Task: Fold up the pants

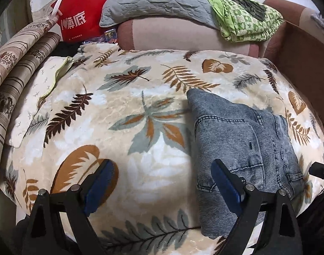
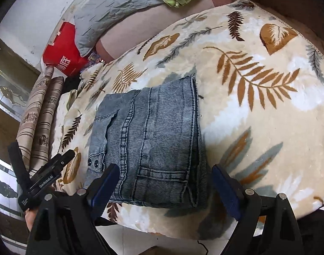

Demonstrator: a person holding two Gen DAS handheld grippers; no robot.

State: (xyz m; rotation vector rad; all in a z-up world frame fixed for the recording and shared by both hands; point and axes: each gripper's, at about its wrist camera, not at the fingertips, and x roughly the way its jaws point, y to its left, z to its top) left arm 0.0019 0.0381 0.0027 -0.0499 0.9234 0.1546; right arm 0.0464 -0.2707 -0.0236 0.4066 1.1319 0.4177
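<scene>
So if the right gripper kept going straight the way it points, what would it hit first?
Most likely the folded jeans: they lie directly ahead of the open right gripper, centred between its fingers, on the blanket. Depth is hard to judge here.

The pants (image 2: 149, 146) are faded blue-grey denim, folded into a compact, roughly rectangular stack of several layers. They lie flat on the leaf-patterned blanket (image 2: 257, 110), hem edge uppermost, two dark snaps showing at one corner.
</scene>
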